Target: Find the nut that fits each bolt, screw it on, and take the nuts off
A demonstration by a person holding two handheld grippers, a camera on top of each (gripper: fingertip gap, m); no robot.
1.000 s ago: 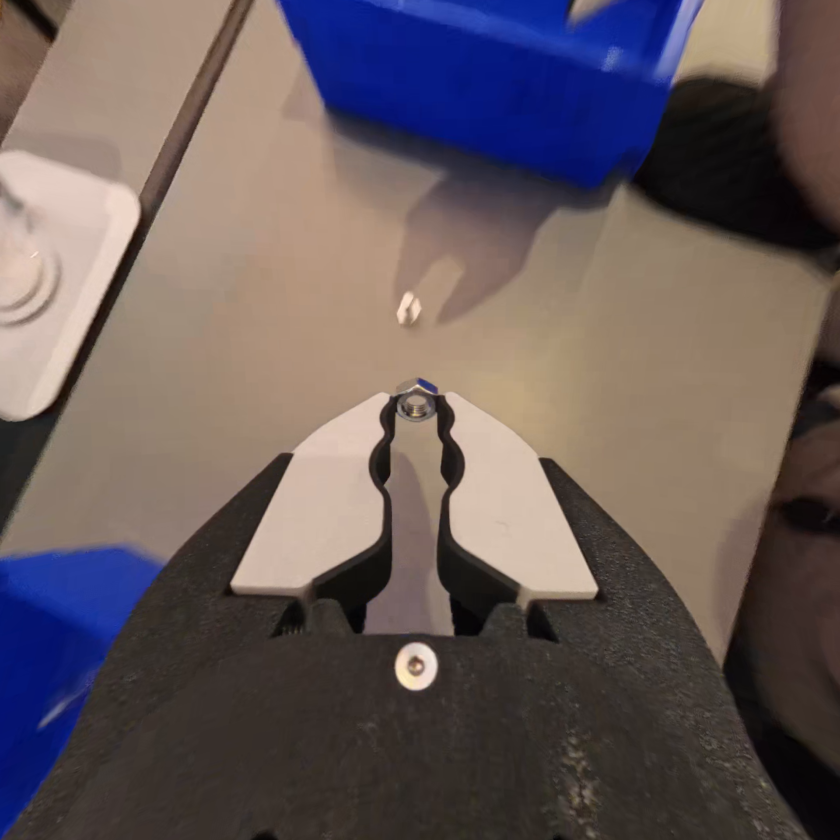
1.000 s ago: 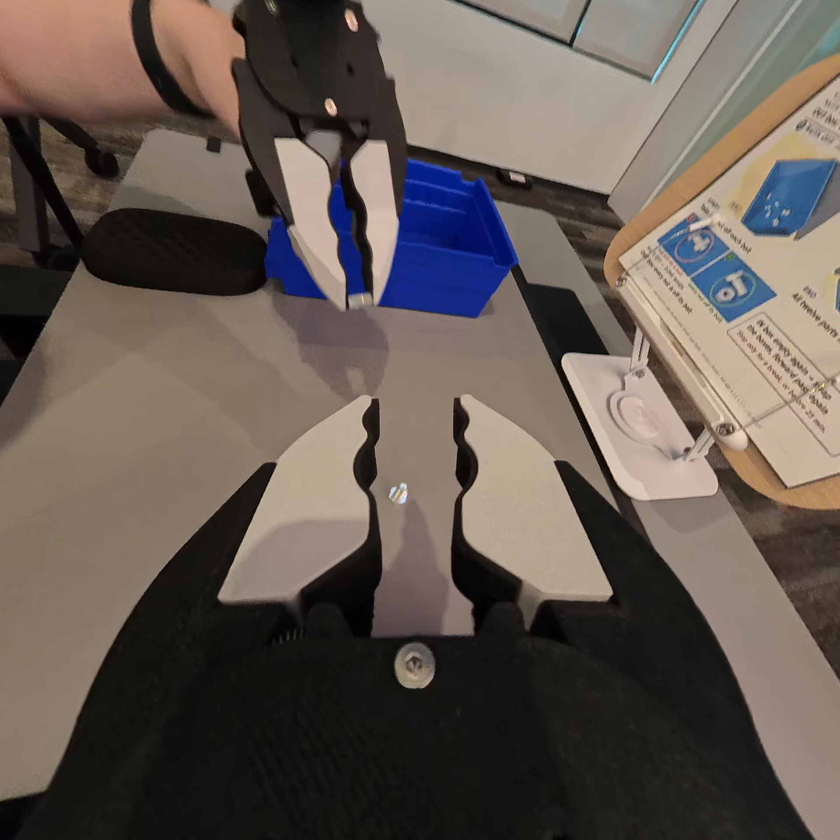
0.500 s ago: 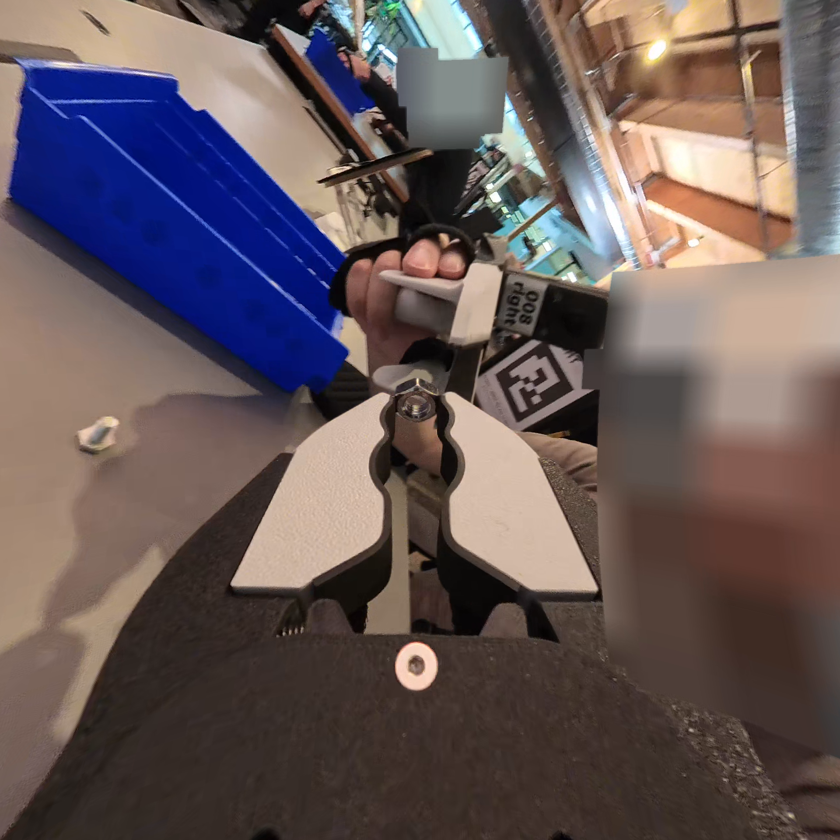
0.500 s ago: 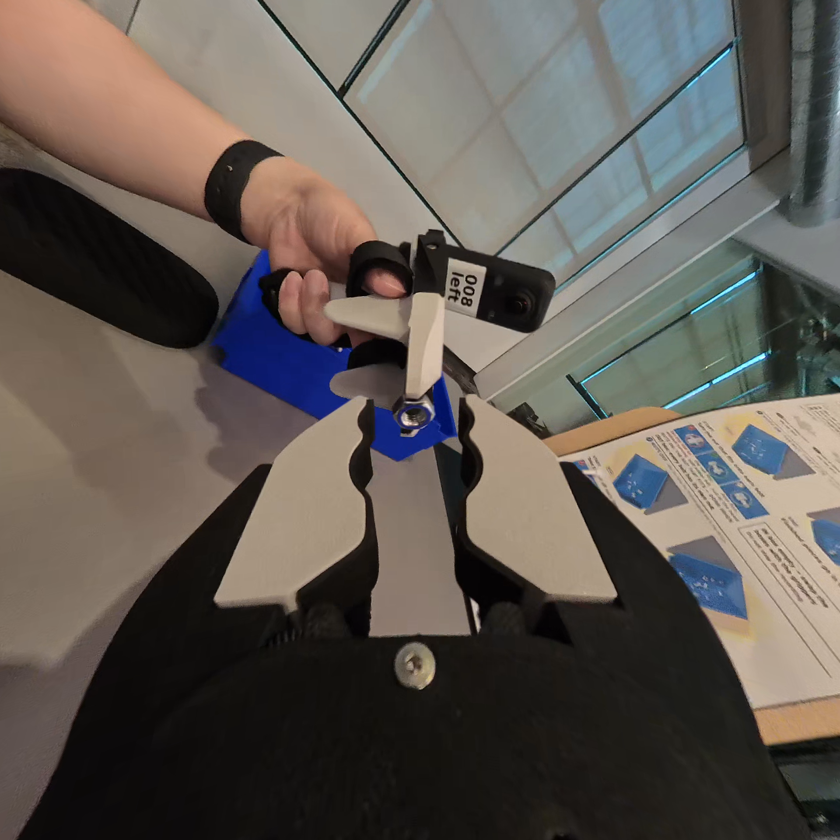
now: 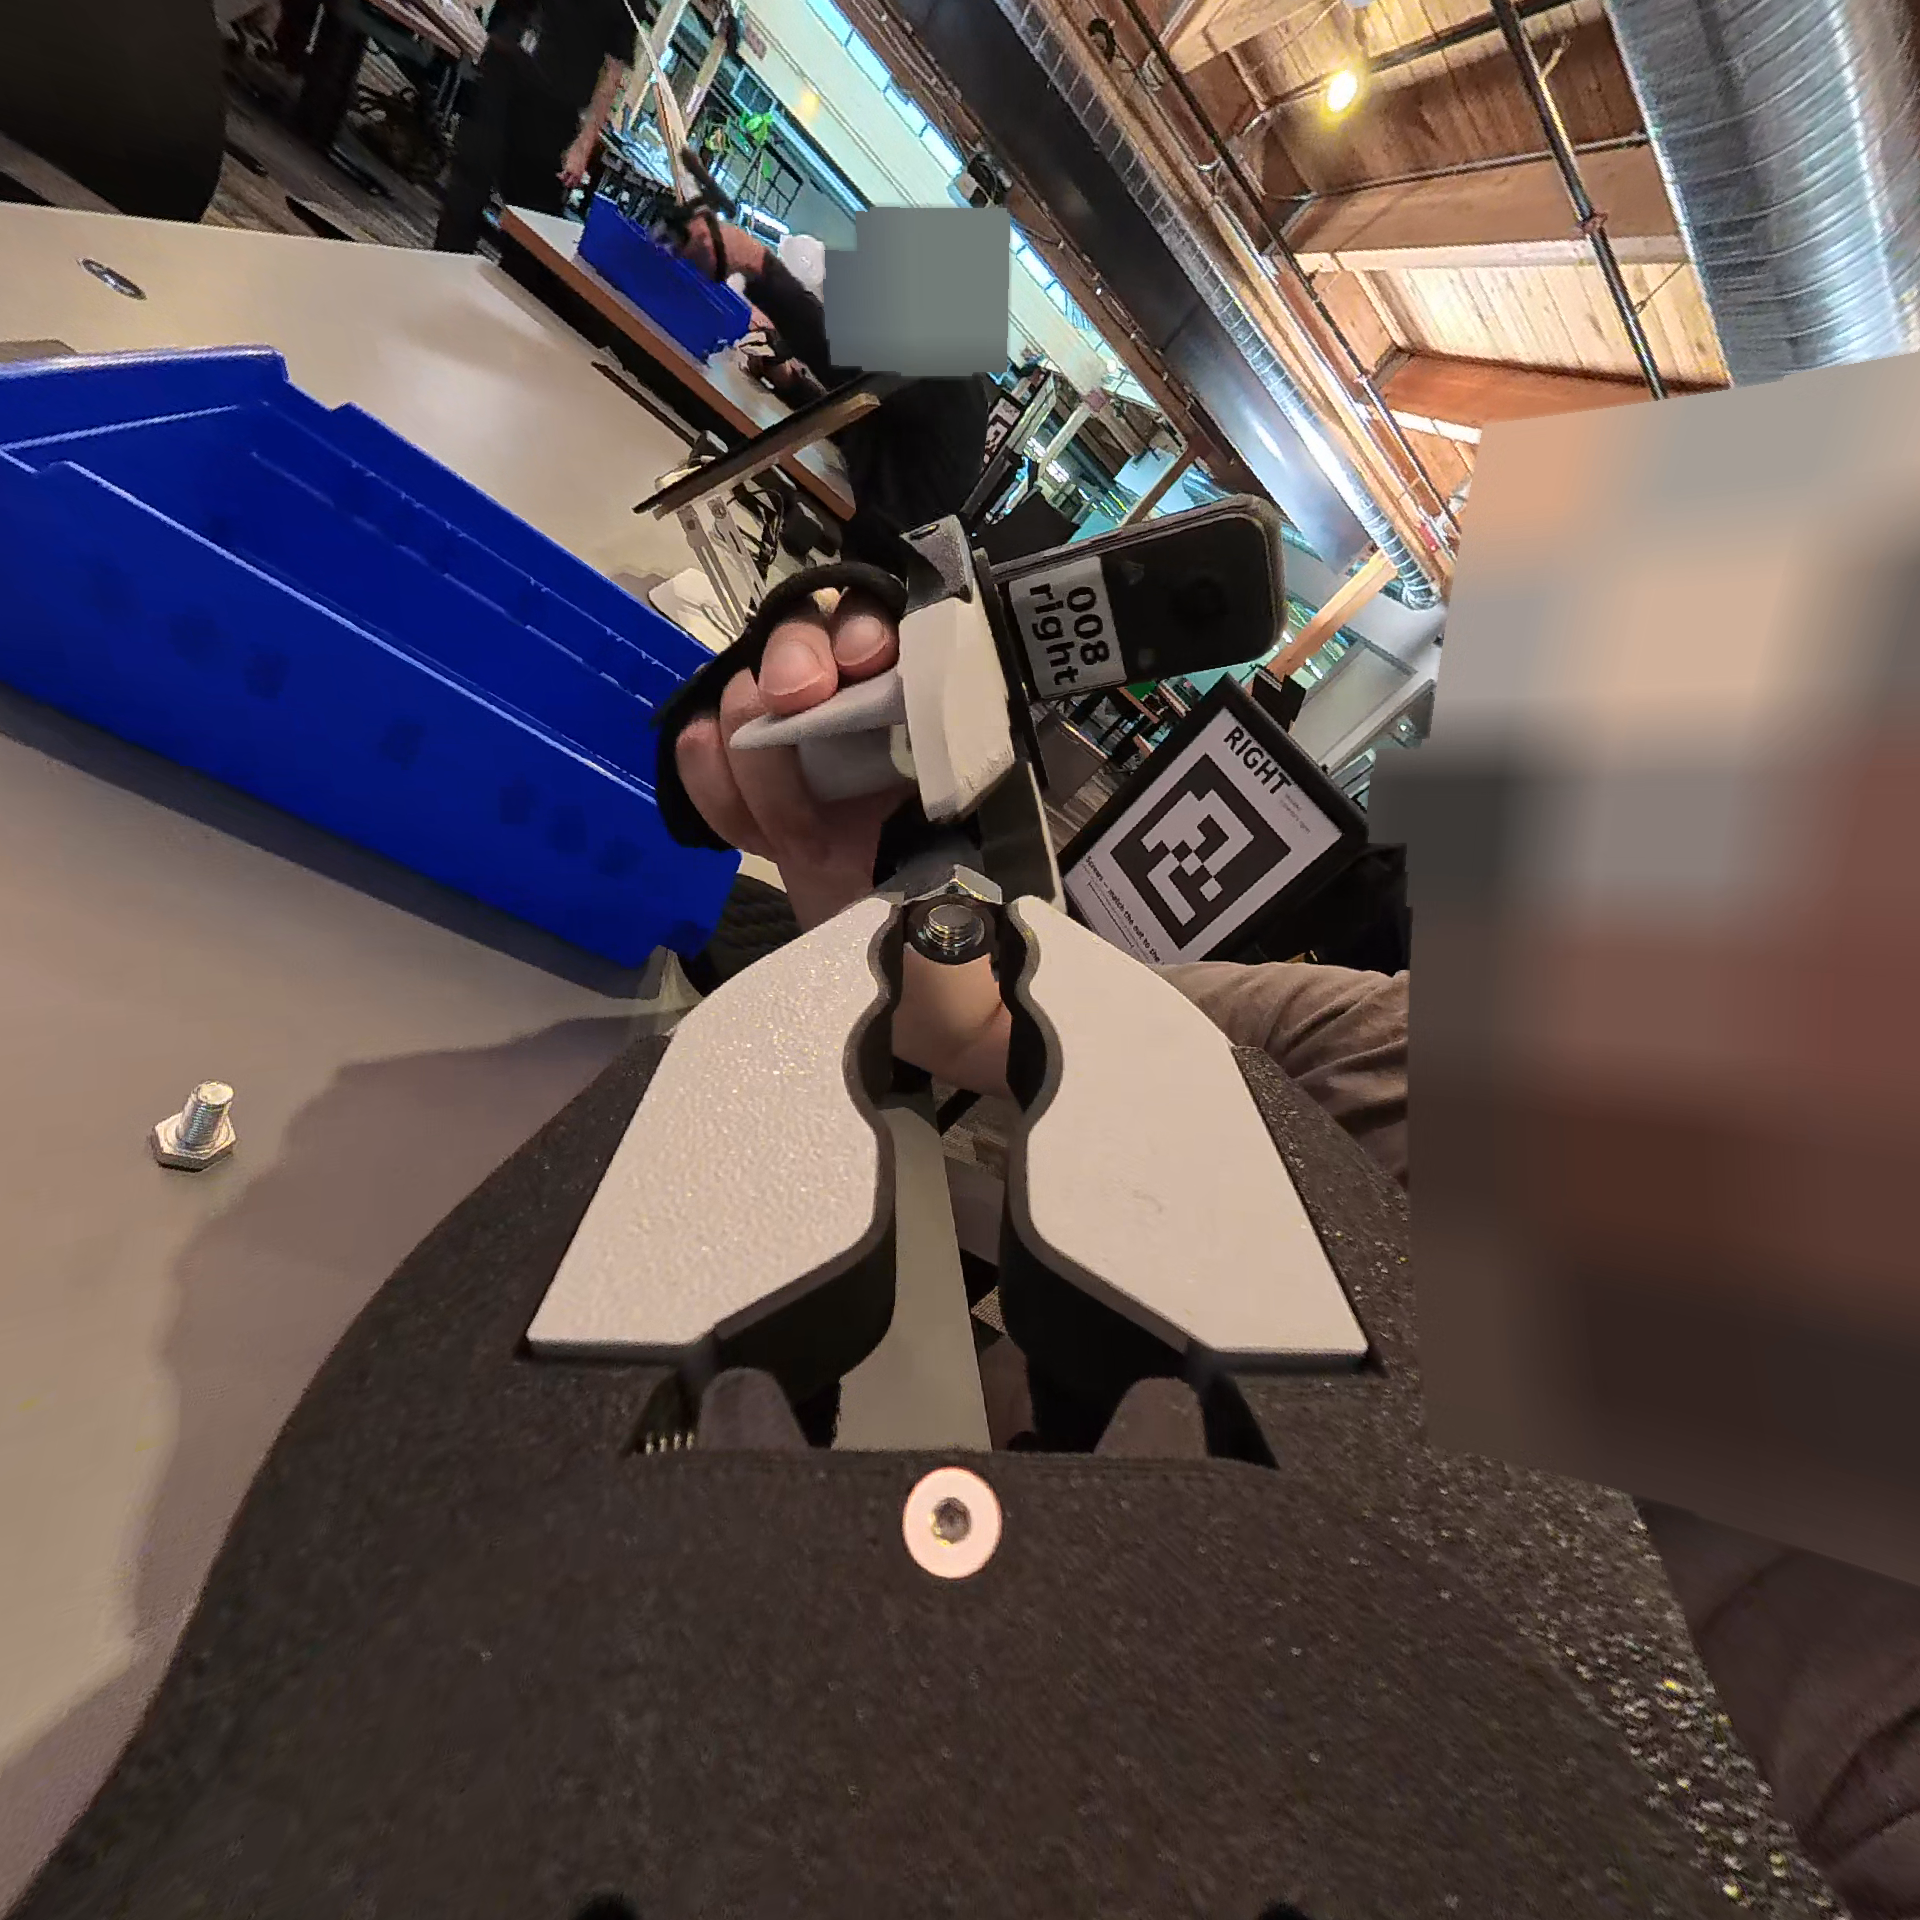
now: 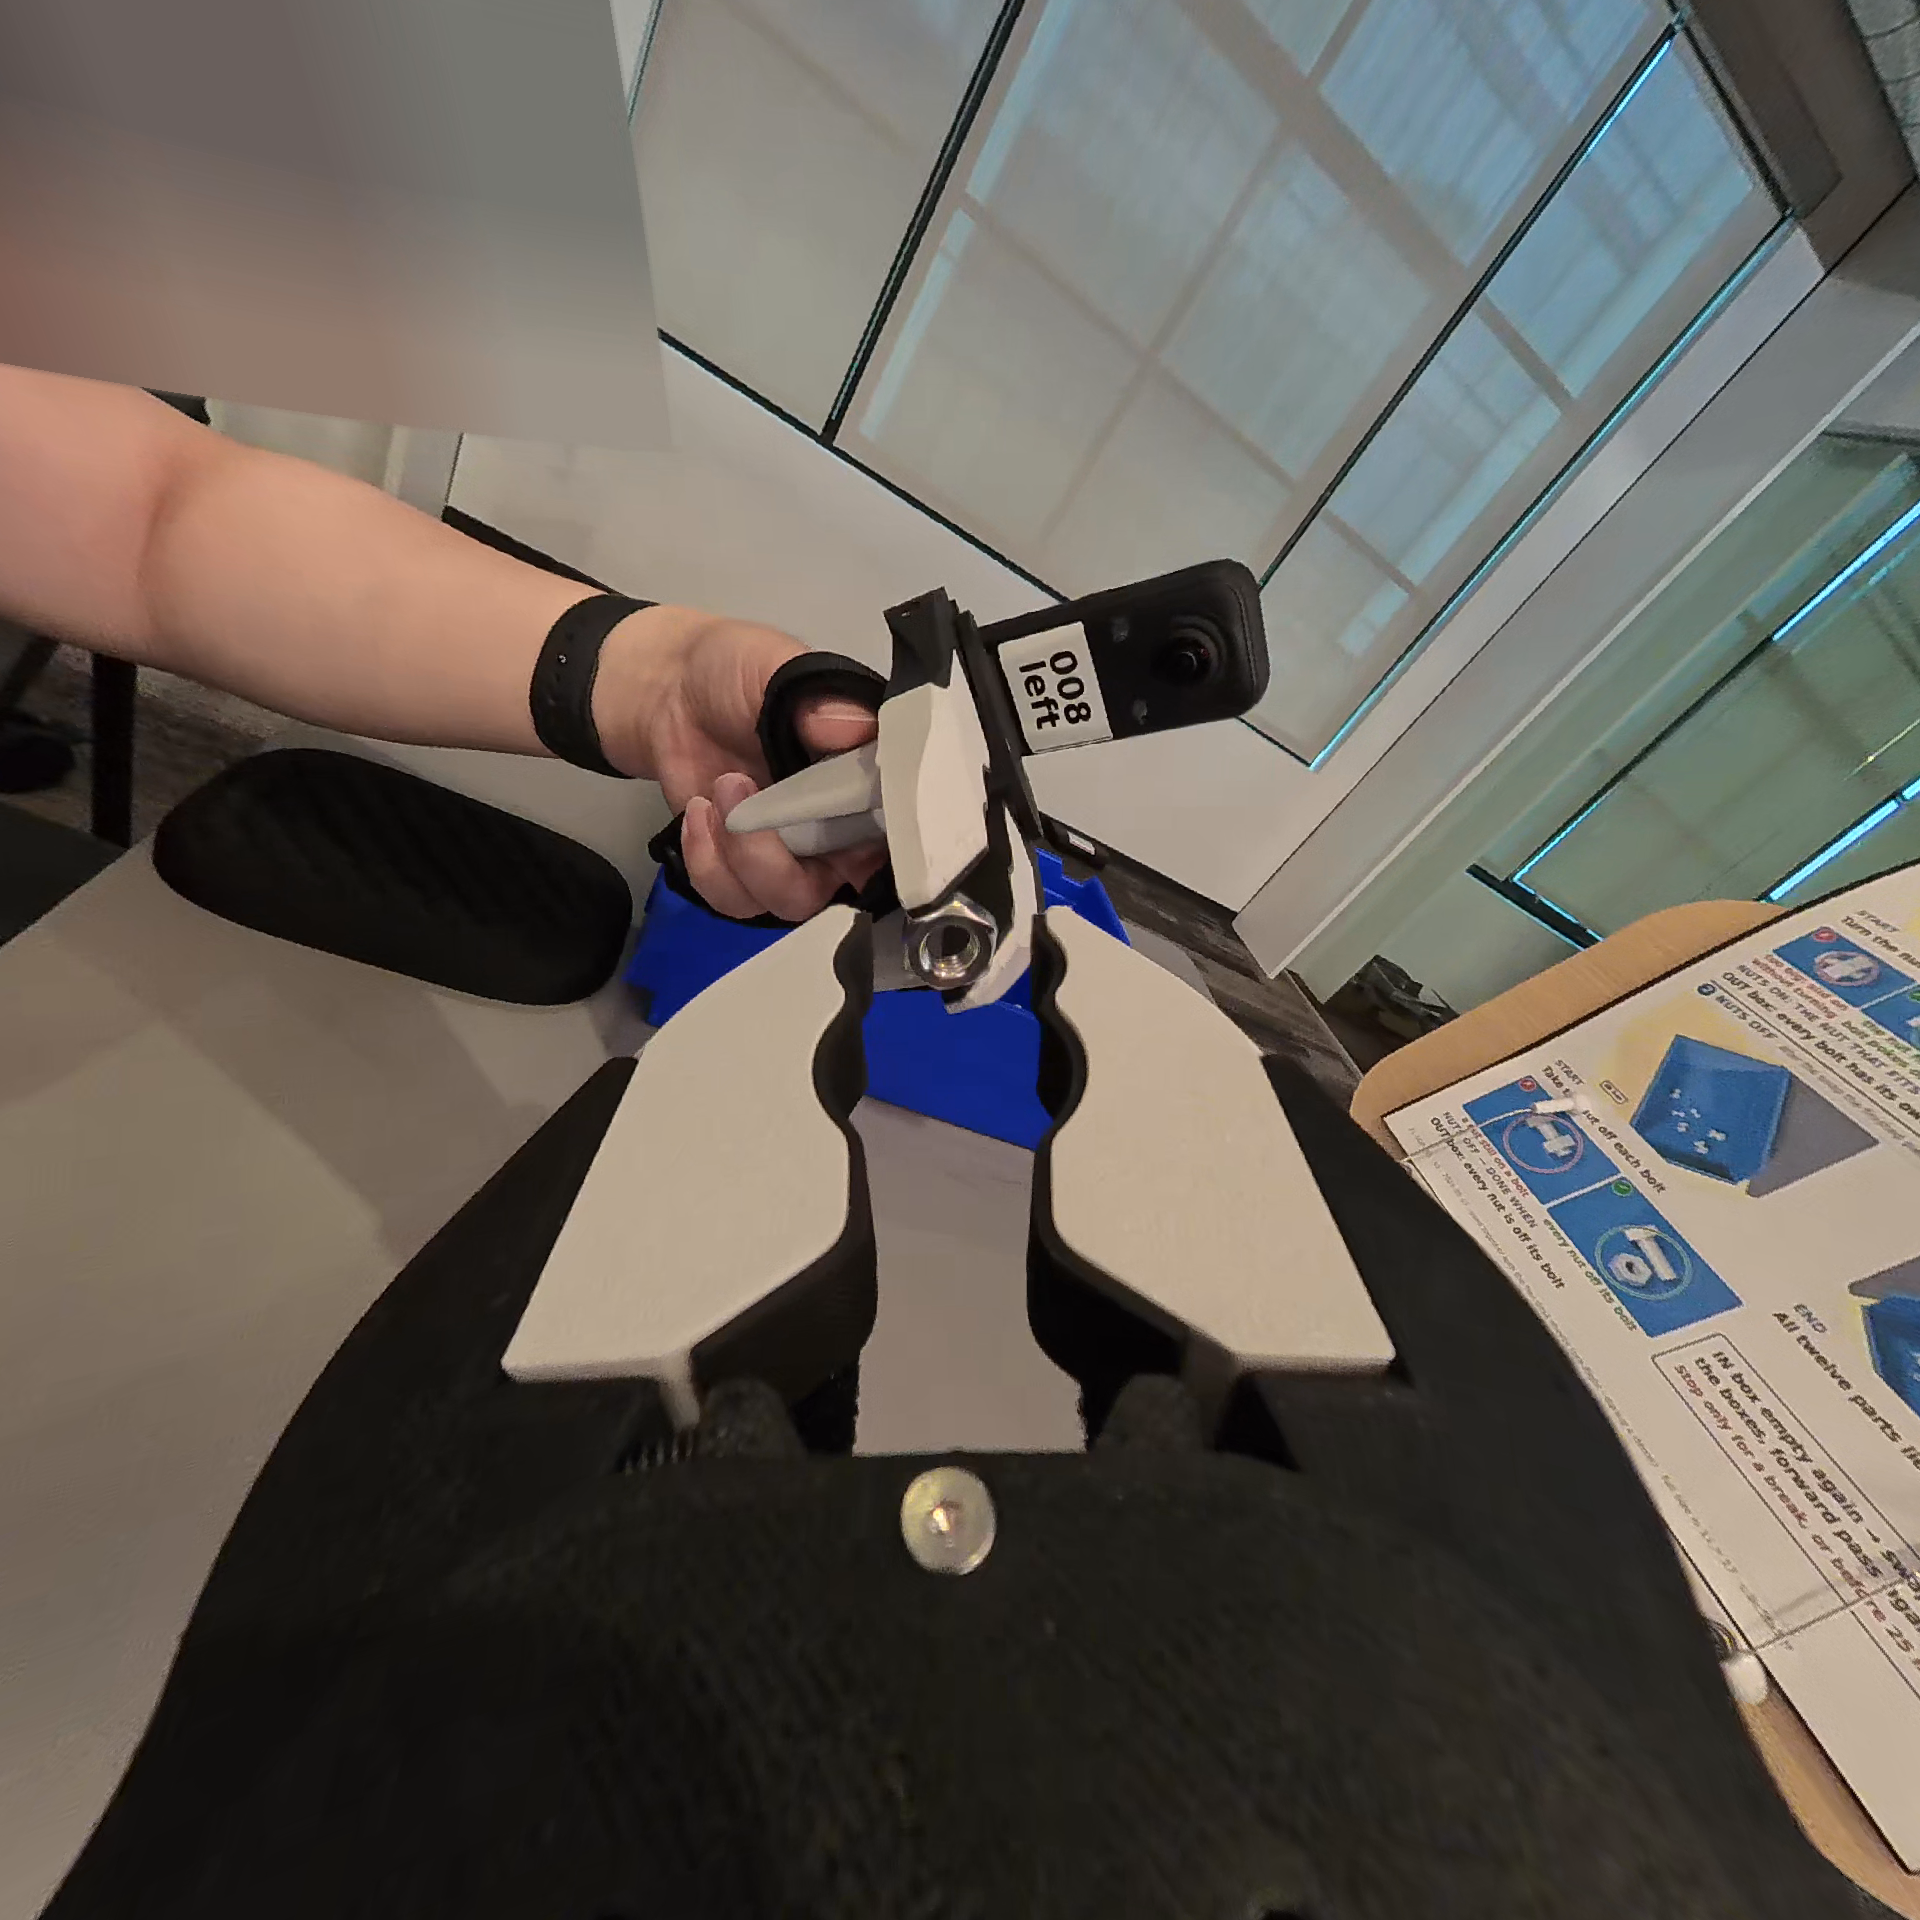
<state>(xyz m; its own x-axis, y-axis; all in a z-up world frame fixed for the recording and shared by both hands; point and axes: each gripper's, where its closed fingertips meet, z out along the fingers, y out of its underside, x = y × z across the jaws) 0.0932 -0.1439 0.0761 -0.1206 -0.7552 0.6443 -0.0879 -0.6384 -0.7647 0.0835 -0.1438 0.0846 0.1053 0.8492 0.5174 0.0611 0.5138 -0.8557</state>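
Note:
My left gripper (image 5: 951,914) is shut on a silver hex nut (image 5: 948,928) at its fingertips and holds it in the air, tilted upward. In the right wrist view the same nut (image 6: 940,951) shows its open threaded hole, facing my right gripper (image 6: 951,920). The right gripper is open and empty, with its fingertips on either side of the nut, a little apart from it. Its white fingers (image 5: 951,717) show edge-on just beyond the nut in the left wrist view. A short silver bolt (image 5: 194,1127) stands on its head on the grey table (image 5: 260,1351), to the left.
A blue bin (image 5: 312,665) stands on the table behind the grippers and also shows in the right wrist view (image 6: 935,1060). A black padded rest (image 6: 384,883) lies at the left. A printed instruction sheet (image 6: 1662,1299) on a wooden board is at the right. People stand at far tables. Only a small space, under 4 cm, lies between the two pairs of fingers. Left tips and right tips are each some 25 centimetres from the short silver bolt (image 5: 194,1127).
Both grippers rose from the table and tilted up to face each other. The left gripper kept hold of the nut and now holds it between the open right fingertips.

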